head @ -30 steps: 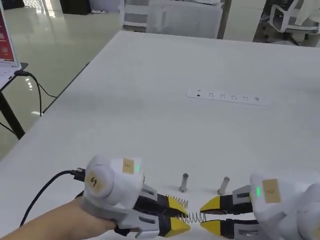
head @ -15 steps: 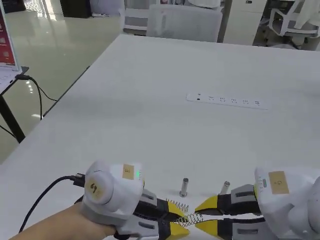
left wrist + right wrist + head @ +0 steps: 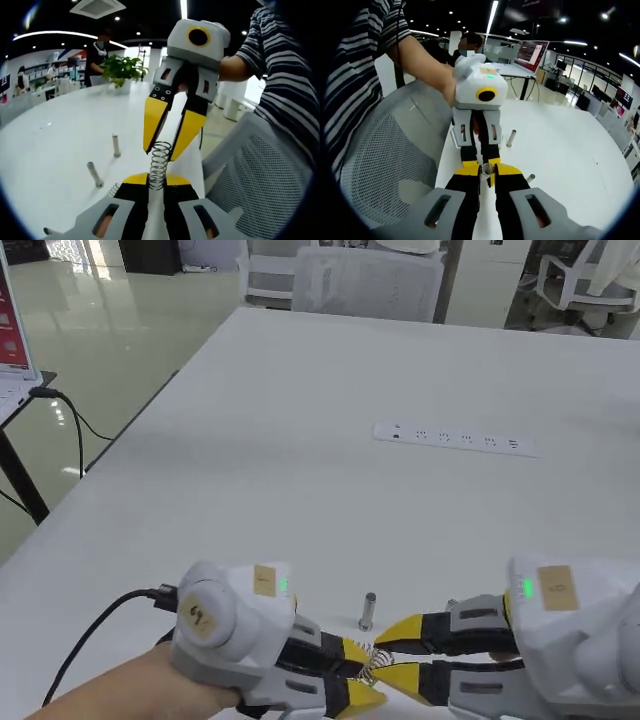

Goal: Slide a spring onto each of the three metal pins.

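Observation:
My left gripper (image 3: 362, 687) is shut on one end of a small steel spring (image 3: 370, 664), which sticks out from its yellow tips near the table's front edge. In the left gripper view that spring (image 3: 158, 164) rises from my jaws (image 3: 150, 181). The right gripper (image 3: 161, 151) stands open, one yellow jaw on each side of the spring's free end. In the right gripper view the spring (image 3: 486, 169) sits between that gripper's tips (image 3: 487, 173), facing the left gripper (image 3: 477, 92). Two upright metal pins (image 3: 116, 145) (image 3: 93, 174) stand on the table beside the grippers; one pin (image 3: 367, 610) stands just behind them.
A second spring (image 3: 114, 189) lies on the white table (image 3: 300, 470) by my left jaw. A white power strip (image 3: 455, 438) lies farther back. A black cable (image 3: 95, 625) trails from the left gripper. A mesh chair (image 3: 390, 150) and a person's striped sleeve (image 3: 280, 65) are close by.
The right gripper has moved left until its jaws straddle the free end of the spring. The left gripper has shifted slightly right, still holding the spring.

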